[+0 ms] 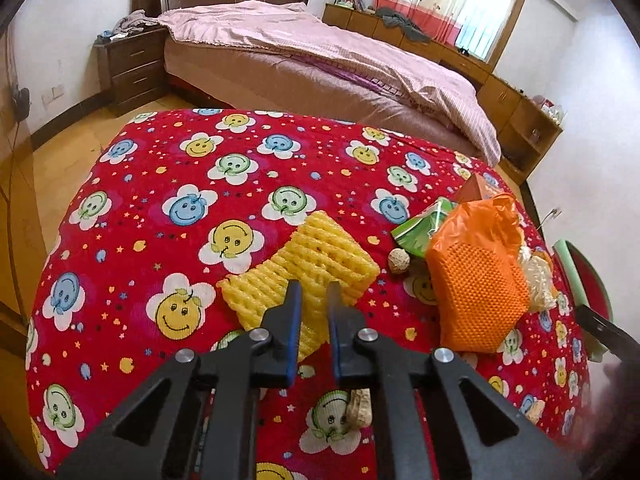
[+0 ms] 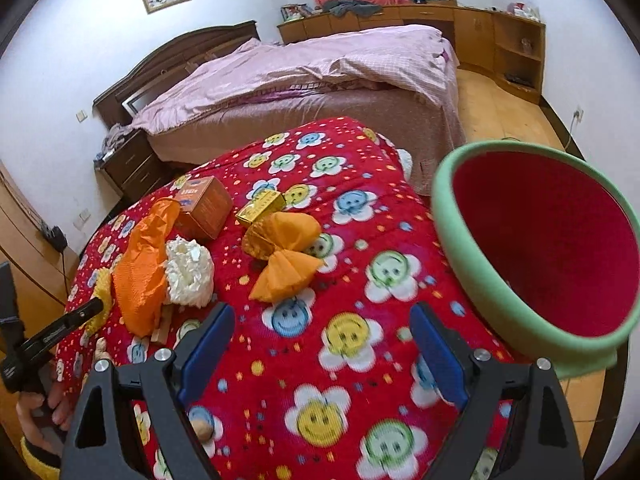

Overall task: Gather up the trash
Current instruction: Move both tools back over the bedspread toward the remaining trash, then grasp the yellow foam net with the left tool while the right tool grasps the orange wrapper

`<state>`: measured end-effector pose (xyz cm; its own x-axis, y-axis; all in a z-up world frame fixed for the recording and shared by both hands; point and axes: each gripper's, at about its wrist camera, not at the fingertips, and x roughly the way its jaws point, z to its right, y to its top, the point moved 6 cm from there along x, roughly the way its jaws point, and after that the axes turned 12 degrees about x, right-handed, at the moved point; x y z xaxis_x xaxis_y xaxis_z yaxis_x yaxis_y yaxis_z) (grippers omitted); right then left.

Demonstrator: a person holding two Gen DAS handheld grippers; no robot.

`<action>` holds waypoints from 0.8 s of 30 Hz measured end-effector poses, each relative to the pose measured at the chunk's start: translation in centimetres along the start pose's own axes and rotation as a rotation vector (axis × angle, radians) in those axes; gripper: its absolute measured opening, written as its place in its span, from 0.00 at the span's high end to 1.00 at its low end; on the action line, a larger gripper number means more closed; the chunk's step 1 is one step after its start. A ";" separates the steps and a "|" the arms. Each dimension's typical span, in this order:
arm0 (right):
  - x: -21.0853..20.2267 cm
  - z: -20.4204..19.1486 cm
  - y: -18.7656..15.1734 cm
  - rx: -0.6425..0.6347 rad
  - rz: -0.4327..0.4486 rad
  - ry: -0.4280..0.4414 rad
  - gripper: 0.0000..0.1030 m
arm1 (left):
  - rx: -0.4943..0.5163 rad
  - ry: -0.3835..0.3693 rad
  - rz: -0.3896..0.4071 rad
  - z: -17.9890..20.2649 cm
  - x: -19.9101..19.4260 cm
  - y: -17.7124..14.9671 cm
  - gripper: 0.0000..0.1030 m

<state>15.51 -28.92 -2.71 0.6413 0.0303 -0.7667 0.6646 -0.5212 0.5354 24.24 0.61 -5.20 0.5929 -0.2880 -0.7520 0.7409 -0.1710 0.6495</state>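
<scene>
Left jaws (image 1: 315,286) pinched on yellow foam net (image 1: 304,268), right jaws (image 2: 322,316) wide, empty, above red blanket (image 2: 360,280)

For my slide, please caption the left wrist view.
Left gripper shut on yellow foam net atop smiley-flower blanket.

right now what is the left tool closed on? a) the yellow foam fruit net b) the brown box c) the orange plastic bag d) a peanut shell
a: the left tool has its fingers pinched together on the yellow foam fruit net, while the orange plastic bag lies untouched to its right.
</scene>
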 end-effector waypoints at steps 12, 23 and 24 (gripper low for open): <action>4.8 -2.8 0.9 -0.080 -0.036 -0.029 0.48 | -0.013 -0.033 0.021 0.0 0.0 0.0 0.90; 3.2 -2.8 0.2 -0.097 -0.012 0.005 0.91 | -0.003 -0.060 0.062 1.4 -2.5 0.7 0.91; 2.5 -2.7 0.1 -0.095 -0.001 0.014 0.91 | 0.000 -0.064 0.066 1.6 -2.8 0.8 0.91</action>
<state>18.28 -26.61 -3.62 0.6452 0.0434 -0.7628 0.6984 -0.4383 0.5658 22.65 -0.24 -2.41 0.6186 -0.3585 -0.6992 0.7011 -0.1497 0.6971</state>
